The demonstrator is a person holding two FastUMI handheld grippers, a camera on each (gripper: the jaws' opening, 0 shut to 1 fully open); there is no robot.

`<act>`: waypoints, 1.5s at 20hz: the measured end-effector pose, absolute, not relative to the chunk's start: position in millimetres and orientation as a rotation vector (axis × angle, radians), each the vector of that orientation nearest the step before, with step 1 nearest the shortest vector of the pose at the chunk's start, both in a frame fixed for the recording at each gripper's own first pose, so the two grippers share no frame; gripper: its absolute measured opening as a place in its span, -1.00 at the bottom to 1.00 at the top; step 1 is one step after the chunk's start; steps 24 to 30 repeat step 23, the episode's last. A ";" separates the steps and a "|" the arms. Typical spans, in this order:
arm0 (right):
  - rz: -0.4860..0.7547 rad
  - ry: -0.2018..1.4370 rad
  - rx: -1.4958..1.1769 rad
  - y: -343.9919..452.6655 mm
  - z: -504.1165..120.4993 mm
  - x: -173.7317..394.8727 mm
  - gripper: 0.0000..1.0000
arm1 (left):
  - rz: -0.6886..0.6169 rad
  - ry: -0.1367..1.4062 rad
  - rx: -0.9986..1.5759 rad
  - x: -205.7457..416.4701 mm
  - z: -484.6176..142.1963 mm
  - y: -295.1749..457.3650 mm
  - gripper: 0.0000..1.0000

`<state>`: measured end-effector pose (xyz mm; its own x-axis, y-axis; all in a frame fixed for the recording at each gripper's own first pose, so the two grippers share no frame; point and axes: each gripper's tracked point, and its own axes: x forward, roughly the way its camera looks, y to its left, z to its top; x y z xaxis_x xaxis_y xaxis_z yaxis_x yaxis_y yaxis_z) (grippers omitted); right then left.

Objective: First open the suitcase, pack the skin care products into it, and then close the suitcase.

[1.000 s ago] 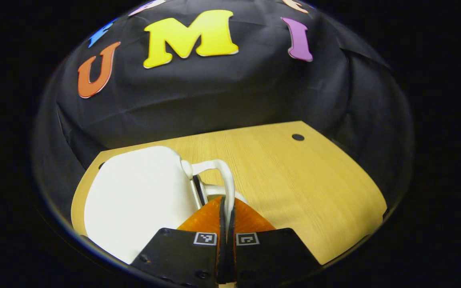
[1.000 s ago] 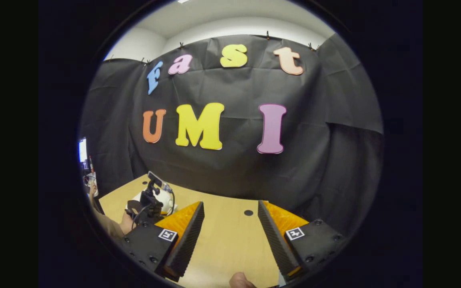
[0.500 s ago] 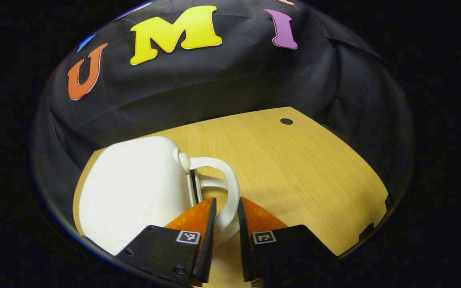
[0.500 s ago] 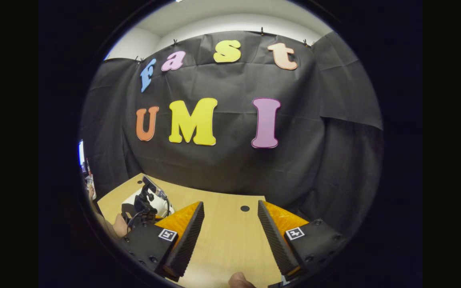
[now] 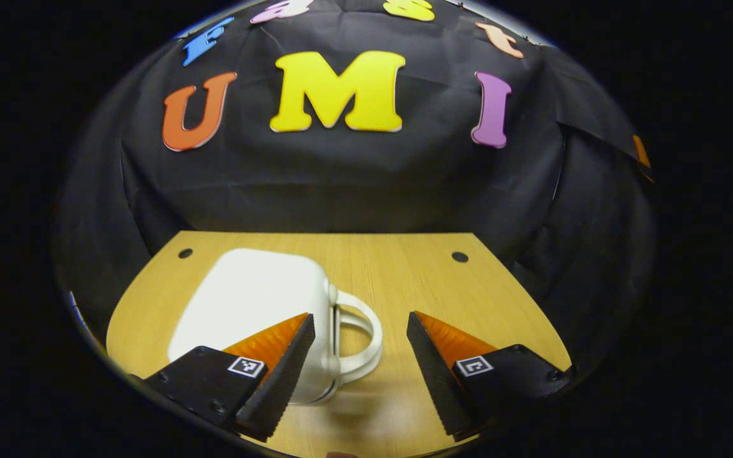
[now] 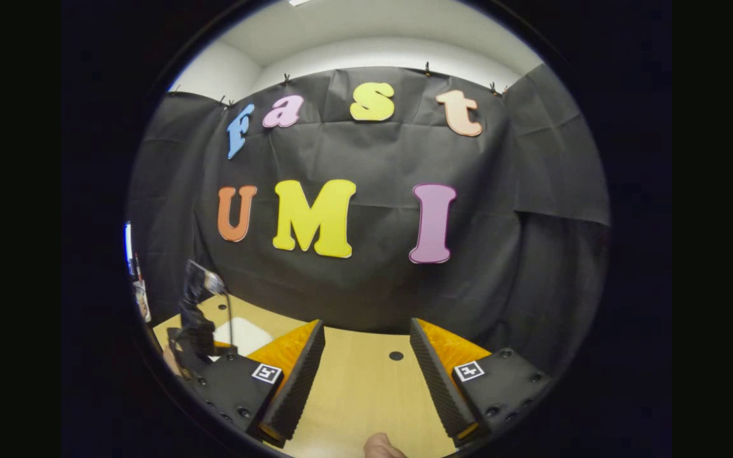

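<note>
Hovering just short of the white suitcase (image 5: 258, 292) with the left tool (image 5: 359, 315) spread wide and gripping nothing. Frames the looped handle (image 5: 376, 334) in the gap between the two fingers, near enough for a straight push forward and a pinch, though pressing on neither side of it. Finds the suitcase lying flat on the pale wooden tabletop (image 5: 468, 299), toward its left part, shell halves together and apparently shut, handle pointing right along the surface. Suggests a reason for that lie: flat on its broad side, handle end out in the open, with seam and handle reachable from the side instead of from above. Places the right tool (image 6: 366, 321) well apart over bare tabletop, likewise fully parted and holding nothing, aimed at the booth wall with a small round hole (image 6: 396, 355) in the surface ahead; probably parked there to stay clear yet ready to steady the shell. Catches, at the far left of the right gripper view, the other tool above the same white case, blurred. Shows a fingertip (image 6: 379, 445) of the person at the bottom edge of that view. Cannot settle from a closed lid alone whether opening is yet to come or closing is done; calls either way for a careful grip on a smooth shell likely to slide when pushed.
</note>
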<state>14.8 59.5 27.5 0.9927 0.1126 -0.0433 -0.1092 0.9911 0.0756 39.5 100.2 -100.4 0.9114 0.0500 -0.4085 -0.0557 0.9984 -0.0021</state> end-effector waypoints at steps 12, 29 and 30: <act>0.151 -0.023 0.112 131.0 63.3 17.9 0.58 | 0.120 0.060 -0.042 -9.5 82.2 151.4 0.95; 0.144 -0.014 0.061 160.5 63.6 4.6 0.59 | 0.059 0.086 -0.076 -20.9 60.3 145.6 0.95; 0.144 -0.014 0.061 160.5 63.6 4.6 0.59 | 0.059 0.086 -0.076 -20.9 60.3 145.6 0.95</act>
